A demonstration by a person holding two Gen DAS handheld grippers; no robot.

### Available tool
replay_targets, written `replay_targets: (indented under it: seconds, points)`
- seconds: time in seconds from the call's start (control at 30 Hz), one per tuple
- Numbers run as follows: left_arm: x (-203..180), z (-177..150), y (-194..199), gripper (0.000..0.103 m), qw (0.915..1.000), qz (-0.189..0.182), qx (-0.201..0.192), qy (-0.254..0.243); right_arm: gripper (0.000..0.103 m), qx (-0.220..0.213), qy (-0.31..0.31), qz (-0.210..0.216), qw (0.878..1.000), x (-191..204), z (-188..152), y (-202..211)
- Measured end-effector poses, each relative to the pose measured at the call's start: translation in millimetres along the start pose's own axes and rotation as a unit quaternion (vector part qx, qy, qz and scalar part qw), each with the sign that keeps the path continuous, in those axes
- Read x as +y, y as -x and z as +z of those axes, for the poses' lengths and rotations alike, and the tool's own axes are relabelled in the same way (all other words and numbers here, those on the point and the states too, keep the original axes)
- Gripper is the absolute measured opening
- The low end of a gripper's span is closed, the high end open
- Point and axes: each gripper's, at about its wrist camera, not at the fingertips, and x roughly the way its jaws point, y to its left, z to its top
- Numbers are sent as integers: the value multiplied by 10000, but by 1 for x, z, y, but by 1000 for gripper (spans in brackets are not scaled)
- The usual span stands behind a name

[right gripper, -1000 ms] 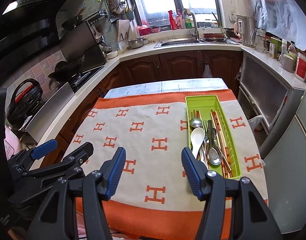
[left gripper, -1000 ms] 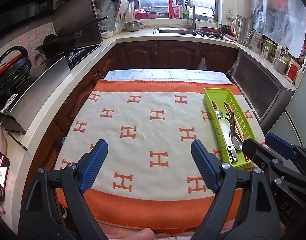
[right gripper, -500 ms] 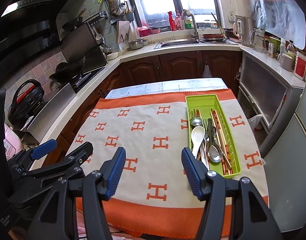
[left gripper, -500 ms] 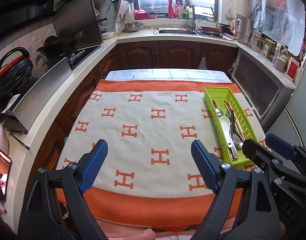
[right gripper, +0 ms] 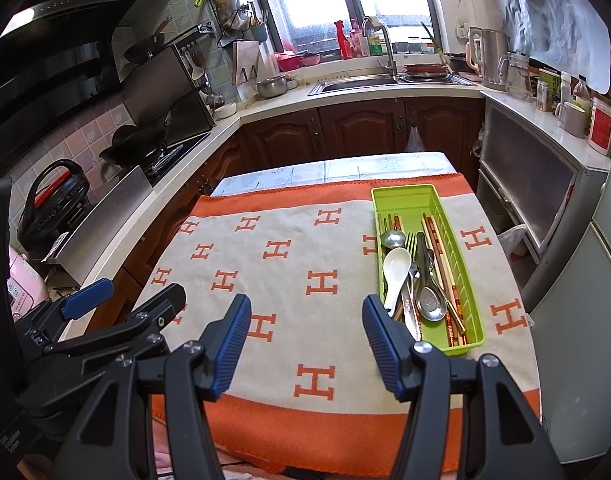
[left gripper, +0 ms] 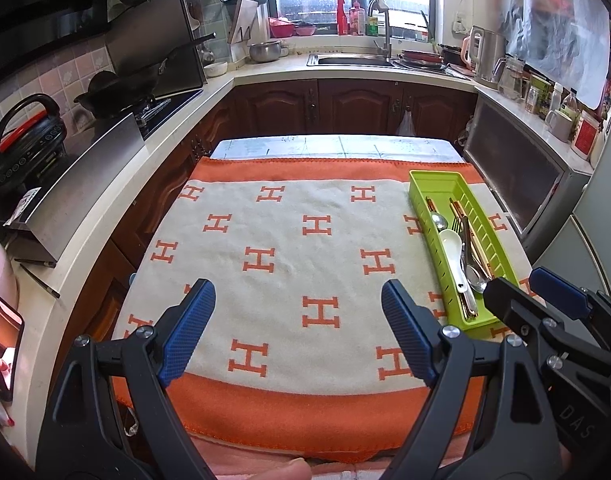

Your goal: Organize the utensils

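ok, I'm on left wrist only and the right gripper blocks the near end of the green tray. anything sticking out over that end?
Observer: No. The right wrist view shows the near wall of the green tray, and the chopsticks end inside it.
Operator: Is the right gripper holding anything?
Observer: No. The right gripper is open and empty above the cloth, beside the tray's near left corner.
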Motion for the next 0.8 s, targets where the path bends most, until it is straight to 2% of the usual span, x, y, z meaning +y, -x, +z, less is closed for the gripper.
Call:
replay_targets:
  seconds: [0.8]
  points:
    - [7, -3, -14, 84, 9999, -34, 101, -28, 58, 68, -32, 5, 10000, 8, -8, -5]
